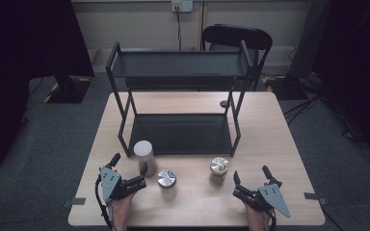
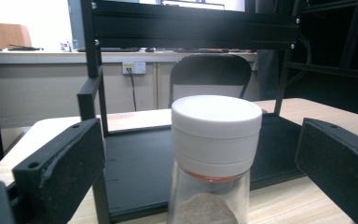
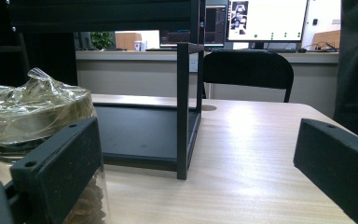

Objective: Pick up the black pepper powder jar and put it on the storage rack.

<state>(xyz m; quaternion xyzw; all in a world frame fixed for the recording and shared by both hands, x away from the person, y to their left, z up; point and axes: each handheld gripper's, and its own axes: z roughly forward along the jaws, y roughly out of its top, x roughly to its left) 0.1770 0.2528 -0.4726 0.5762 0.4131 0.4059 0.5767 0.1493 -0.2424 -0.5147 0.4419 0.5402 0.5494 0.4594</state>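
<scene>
Both hands enter at the near worktop edge, at about 7 and 5 o'clock, grippers held low and pointed toward the shelf rack.

Left gripper: jaws spread wide, nothing touched. The white-lidded jar stands upright between them, just beyond the tips; in the left gripper view it sits centred with a gap to each jaw, greyish powder in the glass.

Right gripper: jaws released, holding nothing. The gold-topped jar stands at its 10 o'clock, near the left jaw; in the right gripper view the crinkled covering looks like foil or film, hard to say which.

Count: three jars, one row. The silver-lidded jar stands between the other two, apart from both.

Beyond the row, one black two-tier shelf rack, both tiers bare. Open worktop lies at 3 o'clock of the rack; one dark chair stands at 12 o'clock past the far edge.
</scene>
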